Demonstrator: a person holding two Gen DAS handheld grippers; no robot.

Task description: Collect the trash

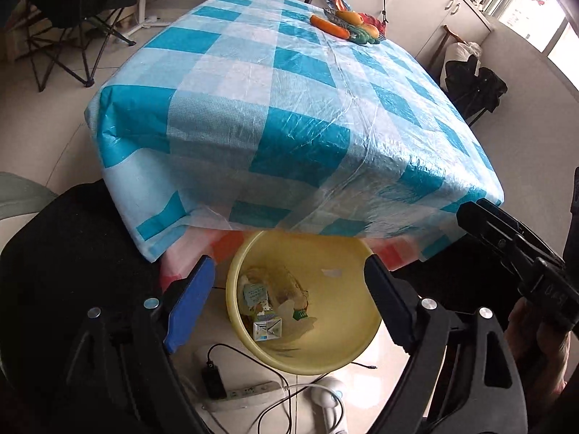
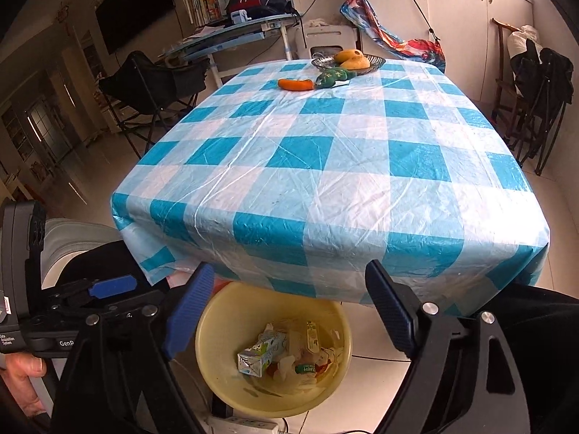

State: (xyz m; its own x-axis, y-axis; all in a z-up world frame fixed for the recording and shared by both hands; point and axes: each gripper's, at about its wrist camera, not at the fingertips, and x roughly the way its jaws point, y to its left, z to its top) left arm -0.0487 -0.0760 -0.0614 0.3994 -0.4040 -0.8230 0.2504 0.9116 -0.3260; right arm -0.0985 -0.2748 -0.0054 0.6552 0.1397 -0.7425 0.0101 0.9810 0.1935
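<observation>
Trash: crumpled drink cartons and wrappers (image 2: 286,356), printed card and thin plastic film, lying loose in the bottom of my round pale-yellow plastic basin (image 2: 213,329), which stands on the tiled floor half under the table edge.

Tools: my left gripper (image 1: 289,303) and right gripper (image 2: 289,318) both hang over the basin, jaws spread wide, nothing between the ribbed blue and black pads.

Risks, as I judge them: light cartons could bounce off the smooth rim; the overhanging blue-and-white checked plastic tablecloth (image 2: 325,166), thin and creased, could snag a finger when I lift; the white power strip (image 1: 246,394) and cables beside the basin could catch.

Elsewhere: soft toy vegetables (image 2: 311,81) and a dark shallow fruit bowl (image 2: 376,61) at the far end, not trash by my reckoning.
</observation>
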